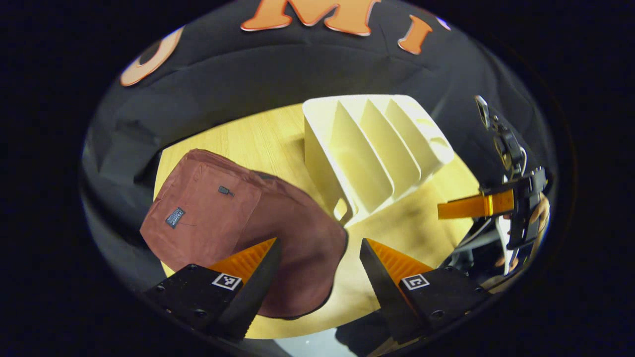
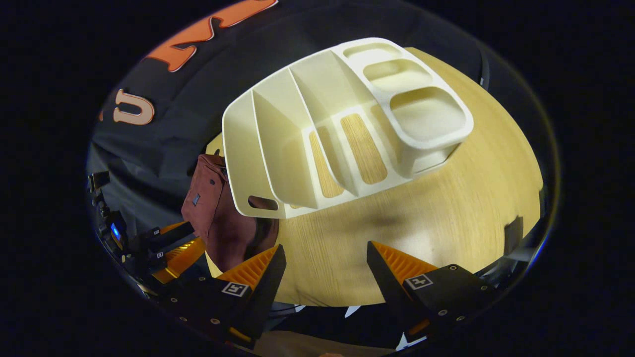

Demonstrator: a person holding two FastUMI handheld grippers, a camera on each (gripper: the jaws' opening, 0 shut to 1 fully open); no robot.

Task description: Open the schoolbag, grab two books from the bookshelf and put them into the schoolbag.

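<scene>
A reddish-brown schoolbag [image 1: 218, 218] lies flat on the wooden table [image 1: 258, 139], front pocket and small label facing up. My left gripper [image 1: 320, 243] hovers open just above the bag's near right edge, nothing between its fingers. A cream bookshelf [image 1: 372, 148] with several slanted dividers stands to the right of the bag; the slots I can see are empty. In the right gripper view the bookshelf [image 2: 317, 129] lies ahead and the schoolbag [image 2: 213, 218] shows left of it. My right gripper [image 2: 326, 245] hangs open over bare table [image 2: 446, 208].
The right-hand gripper's finger [image 1: 471, 207] and the hand holding it show at the right edge of the left gripper view. The left gripper's fingers [image 2: 181, 253] show low on the left in the right gripper view. Black cloth walls ring the table.
</scene>
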